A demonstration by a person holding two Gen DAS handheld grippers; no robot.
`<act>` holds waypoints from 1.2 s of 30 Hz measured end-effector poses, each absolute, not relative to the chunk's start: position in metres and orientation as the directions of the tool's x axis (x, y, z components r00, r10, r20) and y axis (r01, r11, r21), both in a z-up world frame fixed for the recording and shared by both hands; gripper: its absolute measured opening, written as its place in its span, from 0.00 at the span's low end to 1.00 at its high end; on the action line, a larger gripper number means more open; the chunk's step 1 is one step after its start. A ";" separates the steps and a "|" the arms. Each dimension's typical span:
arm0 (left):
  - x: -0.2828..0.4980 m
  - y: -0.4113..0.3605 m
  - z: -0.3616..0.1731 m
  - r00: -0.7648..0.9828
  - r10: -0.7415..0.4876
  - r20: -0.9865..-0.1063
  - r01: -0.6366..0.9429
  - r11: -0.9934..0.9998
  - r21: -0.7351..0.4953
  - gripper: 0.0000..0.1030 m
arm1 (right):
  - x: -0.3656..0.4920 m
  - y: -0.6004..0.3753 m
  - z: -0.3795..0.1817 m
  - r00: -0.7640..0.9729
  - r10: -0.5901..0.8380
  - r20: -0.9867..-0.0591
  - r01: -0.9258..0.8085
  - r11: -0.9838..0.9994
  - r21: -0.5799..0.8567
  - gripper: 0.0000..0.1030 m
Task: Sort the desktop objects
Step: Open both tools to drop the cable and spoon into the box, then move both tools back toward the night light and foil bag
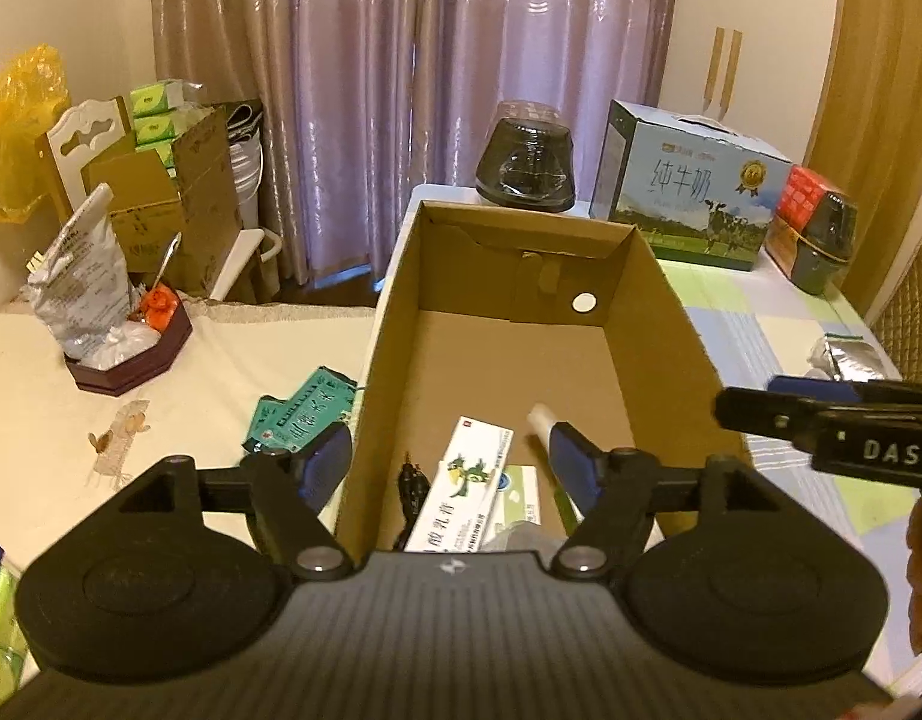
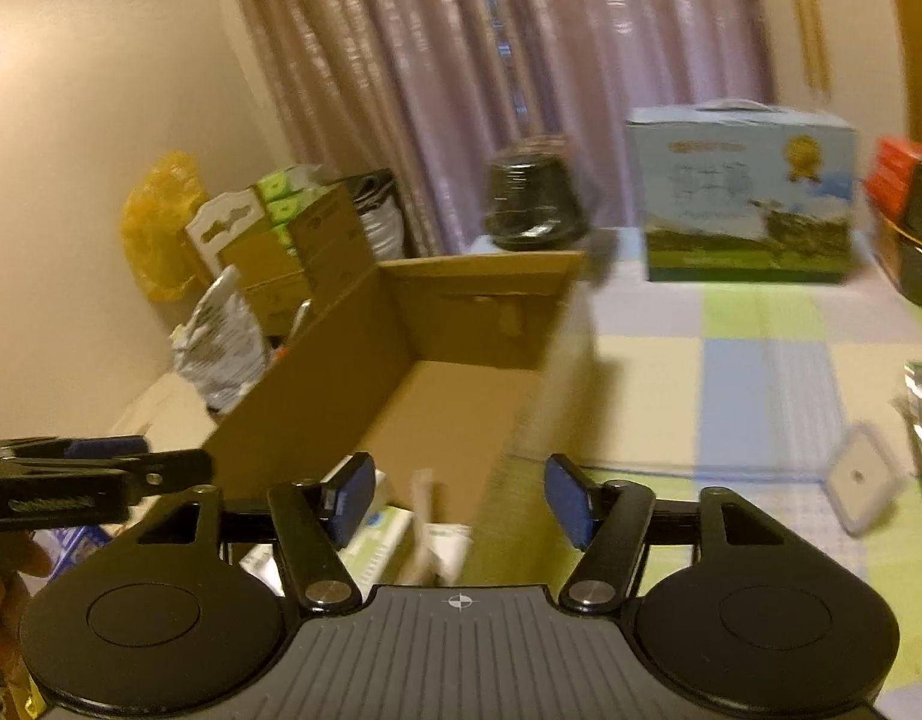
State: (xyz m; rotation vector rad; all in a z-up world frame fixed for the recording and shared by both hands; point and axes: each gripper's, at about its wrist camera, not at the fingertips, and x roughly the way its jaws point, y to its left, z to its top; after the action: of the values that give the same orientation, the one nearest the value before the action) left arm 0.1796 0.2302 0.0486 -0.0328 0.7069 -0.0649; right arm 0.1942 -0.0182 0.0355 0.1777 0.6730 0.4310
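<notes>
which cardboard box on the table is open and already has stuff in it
The plain brown cardboard box in the middle: open-topped, with a white medicine carton lying inside. The blue milk carton behind it is closed.

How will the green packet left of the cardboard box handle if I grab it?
The green packet looks flat and creased, so probably floppy and light. It lies flush on the tablecloth, so pinching an edge may be awkward; it may slide.

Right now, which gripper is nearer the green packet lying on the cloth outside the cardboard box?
Left. The left gripper straddles the box wall beside the green packet; the right gripper is over the box's opposite side.
</notes>
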 end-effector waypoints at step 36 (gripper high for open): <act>0.108 0.045 0.086 0.711 -0.274 -0.648 0.275 0.956 -0.102 0.99 | 0.063 -0.238 0.054 0.764 0.182 -0.619 0.050 0.940 0.338 0.98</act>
State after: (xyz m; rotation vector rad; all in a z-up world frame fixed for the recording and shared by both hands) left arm 0.1081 0.0451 0.0856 0.0023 0.7184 -0.3045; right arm 0.0635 -0.2378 0.0536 0.3485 0.7019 0.0737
